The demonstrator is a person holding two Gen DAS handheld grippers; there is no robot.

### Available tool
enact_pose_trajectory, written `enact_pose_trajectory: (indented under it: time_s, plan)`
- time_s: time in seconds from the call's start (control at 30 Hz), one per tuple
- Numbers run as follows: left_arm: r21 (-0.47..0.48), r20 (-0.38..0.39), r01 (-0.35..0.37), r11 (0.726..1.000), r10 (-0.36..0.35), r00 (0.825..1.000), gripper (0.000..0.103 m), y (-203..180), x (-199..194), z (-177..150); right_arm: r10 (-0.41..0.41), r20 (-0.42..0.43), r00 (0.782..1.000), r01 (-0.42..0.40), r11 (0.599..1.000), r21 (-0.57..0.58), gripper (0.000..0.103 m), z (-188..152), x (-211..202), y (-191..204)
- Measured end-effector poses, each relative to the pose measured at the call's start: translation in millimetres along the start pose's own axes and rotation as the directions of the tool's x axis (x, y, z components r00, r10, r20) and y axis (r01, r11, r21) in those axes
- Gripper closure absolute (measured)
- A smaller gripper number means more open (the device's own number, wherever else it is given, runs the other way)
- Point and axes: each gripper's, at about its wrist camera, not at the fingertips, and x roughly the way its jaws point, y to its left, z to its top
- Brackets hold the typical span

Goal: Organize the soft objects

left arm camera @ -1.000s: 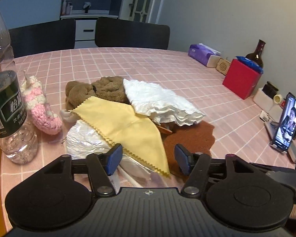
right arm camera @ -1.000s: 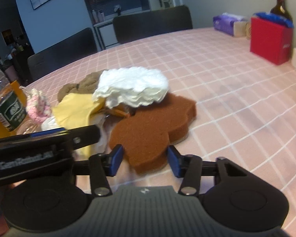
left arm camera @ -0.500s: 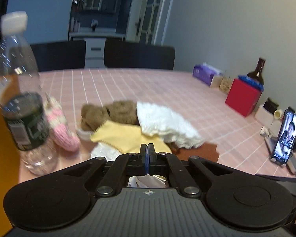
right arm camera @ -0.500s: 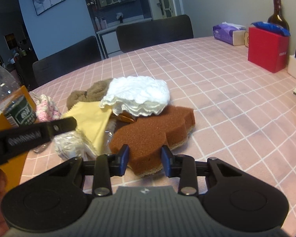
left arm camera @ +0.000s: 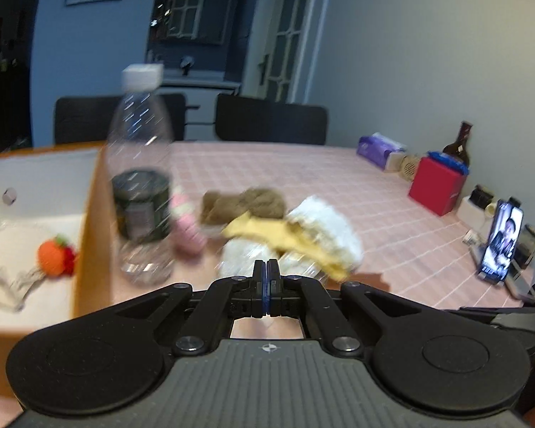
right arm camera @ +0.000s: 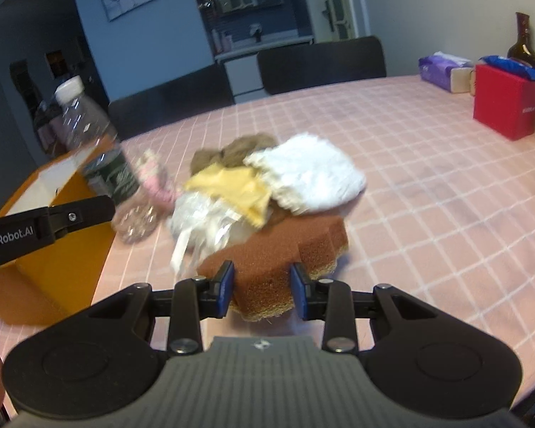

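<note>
At lower centre, the brown sponge [right arm camera: 278, 249] is clamped between the right tongs [right arm camera: 262, 290]. The left tongs [left arm camera: 266, 285] are fully closed, nothing visibly held.

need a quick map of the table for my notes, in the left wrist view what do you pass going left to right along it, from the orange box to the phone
orange box → water bottle → pink knitted piece → brown plush → white cloth → red box → phone

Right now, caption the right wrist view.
Right hand-held gripper closed on brown sponge beside piled cloths on pink checked table.
</note>
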Motion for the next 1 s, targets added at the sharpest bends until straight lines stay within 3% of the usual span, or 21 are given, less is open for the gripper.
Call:
enact_pose_trajectory:
  time_s: [0.13,0.33,0.47,0.6,0.83,0.93,1.0]
  plan:
    - [-0.027,-0.052,-0.001,1.000,-0.001,0.999,0.103,10,4,-13,0.002,-0.044,0.999,-0.003,1.000,-0.017,0.069,-16,3,7]
    - [-0.006,-0.063,0.043,0.999,-0.044,0.997,0.102,5,10,-20,-0.062,-0.088,0.994,0.060,0.998,-0.023,0.067,-24,18,0]
    - [-0.009,-0.064,0.065,0.998,-0.065,0.996,0.101,3,16,-21,-0.058,-0.098,0.993,0.061,0.998,0.028,0.050,-18,17,-9]
    - [0.007,-0.047,0.052,0.999,-0.051,0.998,0.089,-1,24,-14,-0.075,-0.068,0.995,0.077,0.997,0.023,0.048,-8,17,-7]
    - [0.089,-0.029,0.042,0.995,-0.040,0.999,0.077,-10,44,1,-0.079,-0.034,0.996,0.079,0.996,0.028,0.048,16,31,-6]
    - [0.135,-0.030,0.064,0.989,-0.060,0.998,0.070,-17,55,7,-0.074,-0.015,0.997,0.074,0.997,0.021,0.053,26,36,-7]
    - [0.165,-0.040,0.084,0.983,-0.079,0.996,0.065,-22,63,9,-0.077,-0.016,0.997,0.077,0.997,0.027,0.068,30,40,-10]
